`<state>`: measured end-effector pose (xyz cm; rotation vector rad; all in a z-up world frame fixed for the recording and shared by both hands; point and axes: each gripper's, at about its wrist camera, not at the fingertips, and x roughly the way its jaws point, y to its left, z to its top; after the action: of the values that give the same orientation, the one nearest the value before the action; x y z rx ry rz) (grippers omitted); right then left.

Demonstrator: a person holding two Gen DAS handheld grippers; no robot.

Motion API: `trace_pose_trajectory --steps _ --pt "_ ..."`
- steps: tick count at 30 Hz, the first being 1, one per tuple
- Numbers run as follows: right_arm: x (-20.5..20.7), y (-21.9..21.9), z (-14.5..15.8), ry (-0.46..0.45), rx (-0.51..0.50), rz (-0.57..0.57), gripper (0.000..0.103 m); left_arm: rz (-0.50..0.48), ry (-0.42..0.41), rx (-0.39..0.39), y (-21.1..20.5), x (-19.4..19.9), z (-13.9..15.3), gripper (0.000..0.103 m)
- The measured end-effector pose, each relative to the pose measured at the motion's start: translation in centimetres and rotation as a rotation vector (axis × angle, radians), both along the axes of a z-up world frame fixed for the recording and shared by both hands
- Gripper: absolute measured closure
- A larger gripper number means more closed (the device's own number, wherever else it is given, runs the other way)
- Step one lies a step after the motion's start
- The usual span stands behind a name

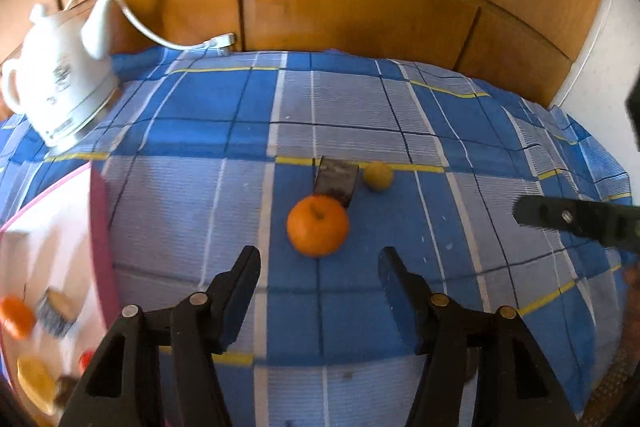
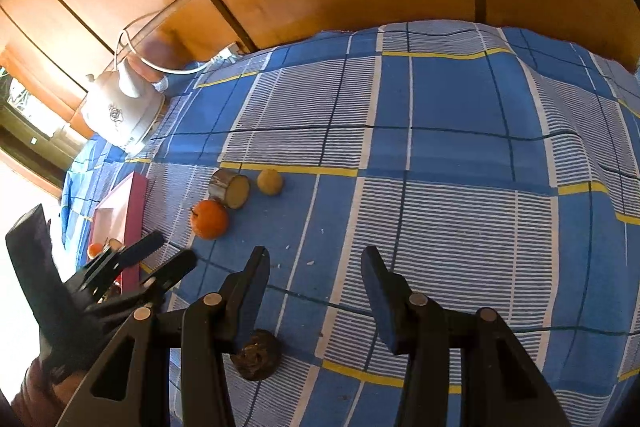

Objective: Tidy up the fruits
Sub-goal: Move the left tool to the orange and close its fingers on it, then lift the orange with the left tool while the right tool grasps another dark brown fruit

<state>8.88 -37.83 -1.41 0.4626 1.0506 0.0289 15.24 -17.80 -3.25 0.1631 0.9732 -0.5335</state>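
Fruit inventory, as I read it from both wrist cameras.

Item one: orange, stem up, resting on the blue checked cloth that covers the surface. In the left wrist view it sits at 12 o'clock from my left gripper, just beyond the tips. Jaws there stand apart with nothing between them, not touching the fruit.

Item two: short cylinder with a dark patterned side, lying on its side and touching the orange at its 12 o'clock. The right wrist view shows its pale flat end.

Item three: small yellow fruit, at 1 o'clock from the orange, just beside the cylinder and apart from it.

Item four: dark brown lumpy round thing, seen in the right wrist view, on the cloth under the left finger of my right gripper. Jaws there are apart and empty.

Item five: pink-rimmed white box, at 9 o'clock from the orange. Blurred contents include an orange fruit, a yellow one and a second short cylinder.

Item six: white electric kettle with its cord, at 10 o'clock on the cloth, in front of the wooden panelling.
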Motion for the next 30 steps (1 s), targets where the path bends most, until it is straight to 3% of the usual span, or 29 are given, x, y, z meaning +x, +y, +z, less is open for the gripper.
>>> trace_pose_trajectory --steps 6,7,8,12,22,26,30 --pt "0.2 0.4 -0.1 0.007 0.0 0.019 0.055 -0.009 0.02 0.034 -1.6 2.5 -1.9 0.042" --pt "0.3 0.5 -0.1 0.009 0.001 0.02 0.055 -0.008 0.031 0.039 -1.8 2.9 -2.2 0.045" --pt "0.3 0.5 -0.2 0.009 0.0 0.02 0.055 -0.001 0.051 0.037 -1.8 3.3 -2.6 0.06" --pt "0.3 0.6 -0.1 0.008 -0.008 0.029 0.055 0.024 0.082 -0.011 -1.3 3.4 -2.8 0.063" --pt "0.5 1.7 -0.6 0.037 0.029 0.115 0.055 0.022 0.066 -0.009 1.9 -3.2 -2.5 0.063" --pt "0.5 3.8 -0.9 0.062 0.054 0.243 0.054 0.005 0.046 0.013 2.9 -6.5 -2.6 0.063" --pt "0.0 6.5 -1.1 0.075 0.035 0.394 0.046 0.009 0.044 0.011 3.9 -8.6 -2.5 0.063"
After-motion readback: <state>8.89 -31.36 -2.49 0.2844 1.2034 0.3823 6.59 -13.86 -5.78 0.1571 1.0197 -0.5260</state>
